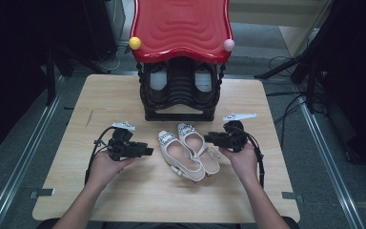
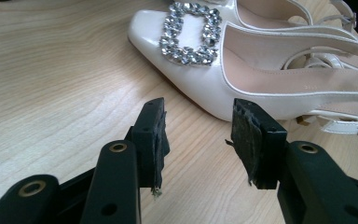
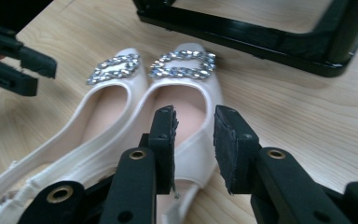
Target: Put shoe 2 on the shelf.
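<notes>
Shoes [image 1: 188, 150] lengthwise, toes toward rack [image 1: 180, 90]

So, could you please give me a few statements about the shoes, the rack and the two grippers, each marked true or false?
1. The two white shoes lie side by side on the table. True.
2. The left gripper is clamped on a shoe. False: its jaws stand apart with nothing between them, short of the nearest shoe.
3. Each shoe has a sparkling buckle at the toe. True.
4. The rack has a blue top. False: the top is red.
5. The right gripper holds a shoe clear of the table. False: its jaws are open and both shoes rest on the wood.
</notes>
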